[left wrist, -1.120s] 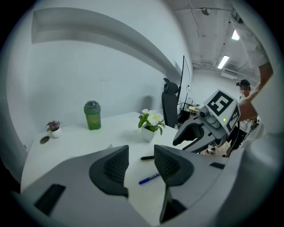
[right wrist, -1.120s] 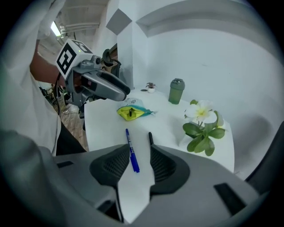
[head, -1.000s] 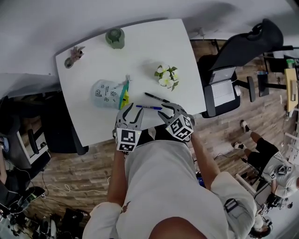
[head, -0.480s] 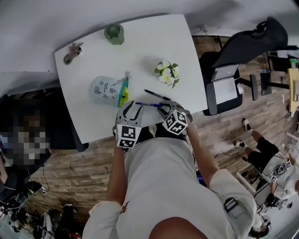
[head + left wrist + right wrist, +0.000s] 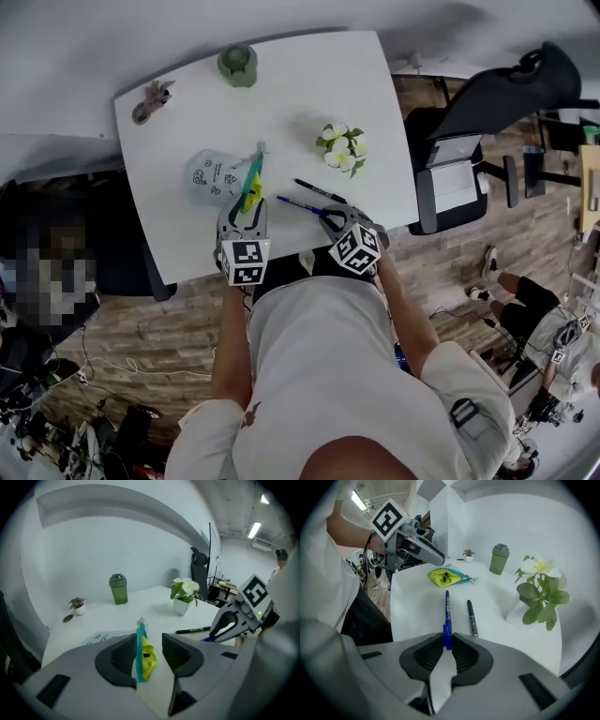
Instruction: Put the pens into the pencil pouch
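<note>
Right tool [image 5: 446, 644]: clamped on the end of the blue pen [image 5: 447, 616], lower centre; thin hold, pen may pivot or drop.
Left tool [image 5: 151, 654]: jaws wide around pouch [image 5: 140, 648] rim; ungripped mouth may sag shut.

Left tongs [image 5: 243, 202] apart, right tongs [image 5: 447, 640] just gripping pen [image 5: 446, 609]

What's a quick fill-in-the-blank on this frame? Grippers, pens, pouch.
The right gripper, jaws just closed, is shut on the ___ pen. The ___ pen lies free on the table beside it. The left gripper is ___, its jaws either side of the pencil pouch's teal zipper edge. Inside, the pouch shows a ___ lining.
Answers: blue; black; open; yellow.
</note>
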The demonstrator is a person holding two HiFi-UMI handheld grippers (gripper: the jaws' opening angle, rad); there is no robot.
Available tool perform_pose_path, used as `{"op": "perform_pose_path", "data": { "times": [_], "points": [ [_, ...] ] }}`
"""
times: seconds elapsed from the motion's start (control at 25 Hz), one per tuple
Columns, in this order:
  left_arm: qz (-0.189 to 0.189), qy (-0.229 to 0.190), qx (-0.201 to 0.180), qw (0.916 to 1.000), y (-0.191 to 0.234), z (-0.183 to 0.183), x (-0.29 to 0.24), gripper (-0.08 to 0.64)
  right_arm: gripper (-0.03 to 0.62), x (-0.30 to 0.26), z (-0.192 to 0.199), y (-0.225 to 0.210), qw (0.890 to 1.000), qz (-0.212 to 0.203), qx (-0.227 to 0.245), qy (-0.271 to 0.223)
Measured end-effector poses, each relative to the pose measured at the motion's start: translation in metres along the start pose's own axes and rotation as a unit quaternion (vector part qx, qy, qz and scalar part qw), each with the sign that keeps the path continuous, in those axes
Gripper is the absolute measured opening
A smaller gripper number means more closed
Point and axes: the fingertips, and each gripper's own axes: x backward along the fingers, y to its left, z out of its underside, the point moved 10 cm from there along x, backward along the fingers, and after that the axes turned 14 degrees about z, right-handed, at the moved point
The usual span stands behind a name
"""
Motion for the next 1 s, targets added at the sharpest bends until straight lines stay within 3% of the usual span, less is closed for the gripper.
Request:
{"op": "perform_pose_path", "data": {
  "times": [0.12, 0.28, 0.4, 0.48, 1.0],
  "points": [
    [-0.032, 0.027, -0.001, 0.9991, 0.013, 0.005, -0.006, 0.161, 0.060, 0.008, -0.006, -0.003, 1.000, 0.007, -0.010, -0.009],
    [-0.038, 0.069, -0.007, 0.9969, 0.023, 0.015, -0.018, 0.149, 0.060, 0.014, -0.017, -0.007, 1.000, 0.013, -0.013, -0.017],
    [-0.039, 0.091, -0.013, 0.9950, 0.025, 0.019, -0.023, 0.075, 0.060, 0.016, -0.027, -0.011, 1.000, 0.014, -0.014, -0.023],
    [-0.043, 0.086, -0.012, 0.9953, 0.025, 0.019, -0.021, 0.013, 0.060, 0.016, -0.036, -0.014, 0.999, 0.012, -0.014, -0.029],
    [-0.017, 0.010, 0.040, 0.9990, 0.023, 0.003, 0.006, 0.009, 0.060, -0.020, -0.105, 0.001, 0.998, -0.038, 0.036, -0.047]
  ]
}}
